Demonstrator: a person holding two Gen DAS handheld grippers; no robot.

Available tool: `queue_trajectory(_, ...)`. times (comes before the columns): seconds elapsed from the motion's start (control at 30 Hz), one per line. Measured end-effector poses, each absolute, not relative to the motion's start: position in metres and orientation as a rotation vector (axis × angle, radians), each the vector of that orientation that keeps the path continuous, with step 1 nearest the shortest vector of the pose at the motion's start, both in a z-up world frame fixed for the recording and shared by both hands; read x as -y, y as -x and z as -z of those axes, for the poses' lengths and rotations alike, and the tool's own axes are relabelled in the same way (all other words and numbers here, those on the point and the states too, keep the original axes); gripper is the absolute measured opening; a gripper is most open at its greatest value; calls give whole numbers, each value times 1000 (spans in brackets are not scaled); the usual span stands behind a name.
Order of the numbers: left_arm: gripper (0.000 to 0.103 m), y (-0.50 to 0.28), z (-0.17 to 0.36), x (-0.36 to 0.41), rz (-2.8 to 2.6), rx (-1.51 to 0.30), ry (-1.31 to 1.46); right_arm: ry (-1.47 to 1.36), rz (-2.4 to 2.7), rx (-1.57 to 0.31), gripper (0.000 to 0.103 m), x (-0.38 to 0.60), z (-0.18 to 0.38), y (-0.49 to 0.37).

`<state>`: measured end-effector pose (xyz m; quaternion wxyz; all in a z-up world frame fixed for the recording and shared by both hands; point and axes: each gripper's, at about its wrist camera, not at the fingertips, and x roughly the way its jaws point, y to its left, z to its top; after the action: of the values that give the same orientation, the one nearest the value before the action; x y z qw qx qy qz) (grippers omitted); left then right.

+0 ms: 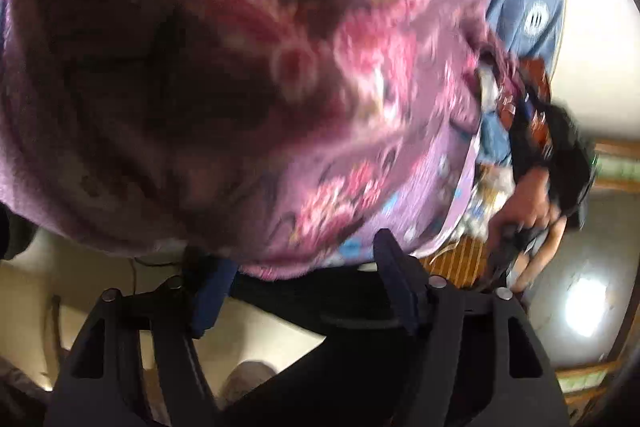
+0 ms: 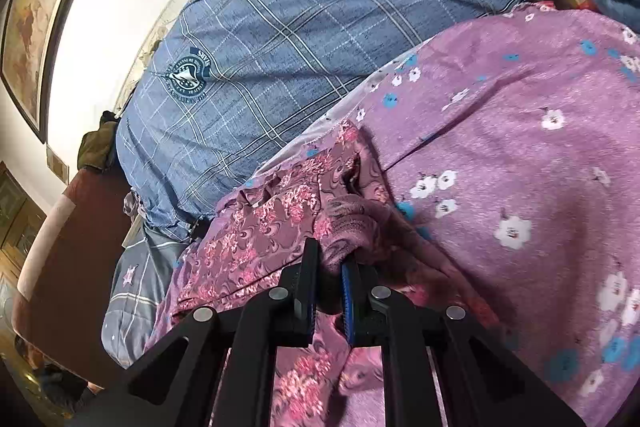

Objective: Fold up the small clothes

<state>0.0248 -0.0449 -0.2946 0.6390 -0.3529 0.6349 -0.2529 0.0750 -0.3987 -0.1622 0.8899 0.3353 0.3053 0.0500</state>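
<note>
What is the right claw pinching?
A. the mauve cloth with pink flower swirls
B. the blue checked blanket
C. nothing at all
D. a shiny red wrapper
A: in the right wrist view the right claw is shut on a bunched fold of the mauve cloth with pink flower swirls, while the blue checked blanket lies beyond it, untouched.

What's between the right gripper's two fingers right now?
A bunched fold of the mauve floral-print garment, pinched in the right gripper; the right wrist view shows it.
</note>
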Motion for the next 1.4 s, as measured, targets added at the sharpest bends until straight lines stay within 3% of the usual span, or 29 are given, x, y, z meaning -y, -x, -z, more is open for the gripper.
queue_trajectory(0.03, 54, -25, 294, 46, 565, -1455, 786, -697, -101, -630, 10, 401, 162, -72)
queue_trajectory(0.1, 20, -22, 294, 45, 542, -1463, 747, -699, -93, -625, 10, 406, 161, -69)
queue_trajectory(0.17, 7, -20, 290, 38, 569, -1444, 784, -701, -87, -620, 10, 410, 160, -67)
queue_trajectory(0.33, 7, -13, 232, 32, 678, -1296, 664, -718, -99, -596, 10, 414, 154, -65)
queue_trajectory(0.6, 6, -33, 156, -13, 739, -1086, 730, -731, -125, -561, 10, 408, 144, -70)
queue_trajectory(0.83, 6, -119, 83, -81, 669, -802, 747, -824, -190, -486, 10, 411, 126, -107)
queue_trajectory(1.0, 6, -232, 85, -108, 550, -773, 772, -872, -166, -443, 10, 416, 121, -160)
queue_trajectory(1.23, 7, -364, 170, -100, 408, -925, 768, -873, -138, -456, 10, 422, 134, -248)
queue_trajectory(1.3, 7, -382, 200, -100, 382, -977, 799, -874, -122, -530, 16, 421, 154, -274)
queue_trajectory(1.33, 9, -389, 218, -103, 361, -1013, 835, -873, -100, -557, 27, 420, 161, -279)
queue_trajectory(1.37, 14, -391, 231, -106, 347, -1042, 875, -874, -67, -594, 46, 421, 172, -286)
queue_trajectory(1.4, 17, -392, 242, -110, 344, -1058, 923, -885, -44, -631, 53, 423, 183, -289)
